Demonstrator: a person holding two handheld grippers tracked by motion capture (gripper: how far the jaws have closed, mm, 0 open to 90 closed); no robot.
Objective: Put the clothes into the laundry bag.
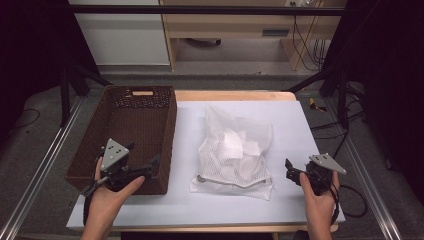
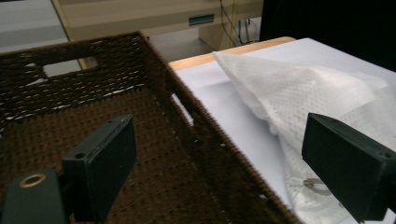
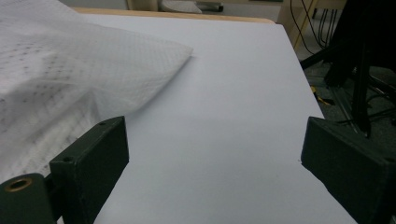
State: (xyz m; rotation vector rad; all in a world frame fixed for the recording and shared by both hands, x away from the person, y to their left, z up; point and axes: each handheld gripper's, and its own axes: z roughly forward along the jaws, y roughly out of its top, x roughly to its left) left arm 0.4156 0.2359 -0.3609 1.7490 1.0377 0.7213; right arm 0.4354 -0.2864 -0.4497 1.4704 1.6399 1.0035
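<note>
White covering is spread over the surface. At its left a brown woven basket is set, a white mesh bag centrally. Left tool and right tool are held spread, empty, flanking the bag.

A white mesh laundry bag lies flat in the middle of the desk, stuffed with pale folded cloth that shows through the netting. Its far end is loose and crumpled, rising in a soft peak, while the near end spreads wide and flat; a small metal zipper pull sits at its near left corner (a glint of it shows in the left gripper view too). Just beside it on the left stands a dark brown woven basket, rectangular, upright, with a handle slot in its far wall.
</note>
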